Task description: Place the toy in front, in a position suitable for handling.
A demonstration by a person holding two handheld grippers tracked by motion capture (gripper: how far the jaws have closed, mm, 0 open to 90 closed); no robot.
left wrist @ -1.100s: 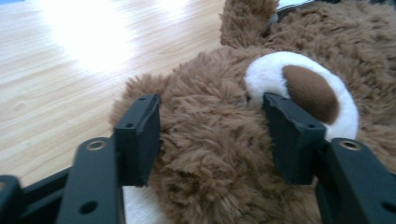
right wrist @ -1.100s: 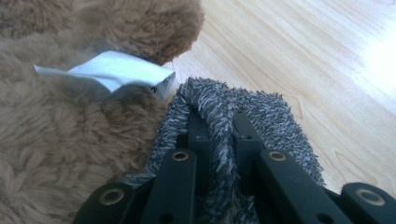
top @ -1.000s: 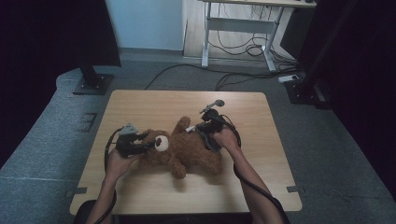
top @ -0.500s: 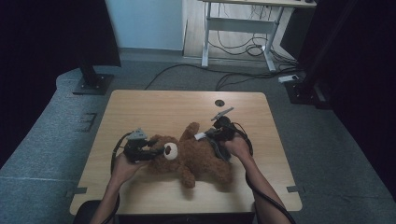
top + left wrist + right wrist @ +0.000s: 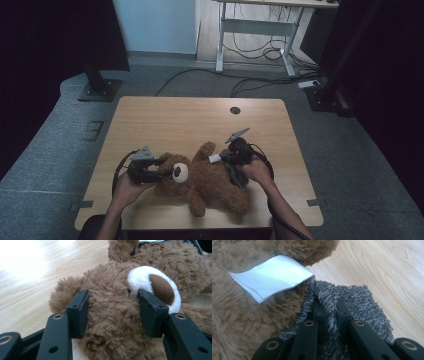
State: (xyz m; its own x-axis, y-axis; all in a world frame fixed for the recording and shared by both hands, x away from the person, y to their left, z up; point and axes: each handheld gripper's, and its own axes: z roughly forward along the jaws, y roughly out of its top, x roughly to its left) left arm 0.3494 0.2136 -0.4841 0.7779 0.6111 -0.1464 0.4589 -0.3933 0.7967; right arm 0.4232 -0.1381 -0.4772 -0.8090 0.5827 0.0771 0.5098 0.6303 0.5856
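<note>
A brown teddy bear (image 5: pixel 205 182) lies on its back on the wooden table (image 5: pixel 175 120), its head at the left. My left gripper (image 5: pixel 162 172) is shut on the bear's head. In the left gripper view the two pads (image 5: pixel 80 312) press into the fur on either side, beside the white muzzle (image 5: pixel 140 280). My right gripper (image 5: pixel 227 162) is at the bear's body, shut on a fold of grey fuzzy cloth (image 5: pixel 359 297) that runs up between the jaws. A white tag (image 5: pixel 272 275) sticks out of the bear's fur just beyond the fingertips.
The table has a round cable hole (image 5: pixel 235 110) near its far edge. Behind the table stand a white desk frame (image 5: pixel 255 35), floor cables (image 5: pixel 260 82) and dark stands at the left (image 5: pixel 97 85) and right (image 5: pixel 330 95). The bear lies close to the table's near edge.
Both hands have drawn the bear toward the near edge of the table and slightly right. Both grips stay as they were.
</note>
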